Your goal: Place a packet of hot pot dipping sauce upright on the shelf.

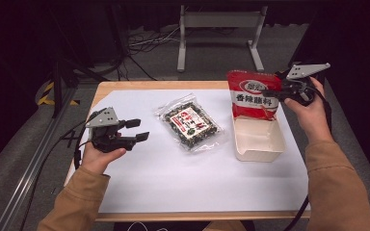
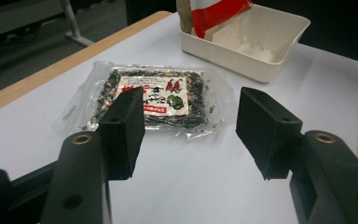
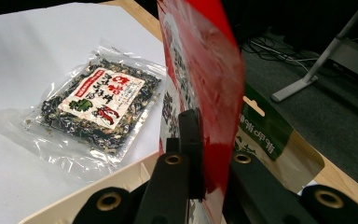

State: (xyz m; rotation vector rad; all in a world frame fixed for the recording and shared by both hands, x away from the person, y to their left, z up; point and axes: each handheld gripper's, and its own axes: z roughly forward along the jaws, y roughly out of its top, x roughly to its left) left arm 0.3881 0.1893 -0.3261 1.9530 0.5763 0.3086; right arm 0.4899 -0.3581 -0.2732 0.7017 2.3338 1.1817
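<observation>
place: lab | signs: floor cables [image 1: 144, 41], metal stand legs [image 1: 220, 36]

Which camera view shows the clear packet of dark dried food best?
The left gripper view: the clear packet lies whole, close and sharp, label readable. The high view shows it whole but small, mid-table. The right gripper view shows it near, beside the red bag.

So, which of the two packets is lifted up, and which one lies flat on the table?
The red packet is lifted, pinched upright by the right claw over the cream tray. The clear packet with dark contents lies flat on the white sheet.
</observation>
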